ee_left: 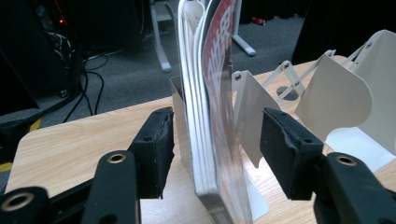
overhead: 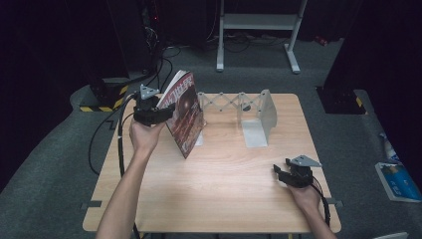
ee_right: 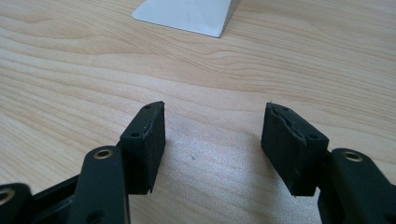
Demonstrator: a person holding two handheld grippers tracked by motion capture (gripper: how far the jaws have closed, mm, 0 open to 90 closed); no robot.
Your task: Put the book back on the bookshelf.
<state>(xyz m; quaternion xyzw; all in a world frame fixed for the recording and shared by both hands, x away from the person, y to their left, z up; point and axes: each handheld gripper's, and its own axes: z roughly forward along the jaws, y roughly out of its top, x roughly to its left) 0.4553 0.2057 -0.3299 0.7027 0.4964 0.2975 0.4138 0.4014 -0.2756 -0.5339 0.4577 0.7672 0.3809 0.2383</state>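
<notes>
The left gripper point(overhead: 160, 113) is raised at the end of an outstretched forearm, its jaws level and parted with gaps on both sides. The right gripper point(overhead: 279, 173) sits low near the surface's point(overhead: 224, 179) near edge, jaws spread wide, nothing between them.

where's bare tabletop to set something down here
Free: the wide front half of the table, between the left forearm and the right gripper. Crowded: the back, where the magazine and the expanding rack stand.
</notes>
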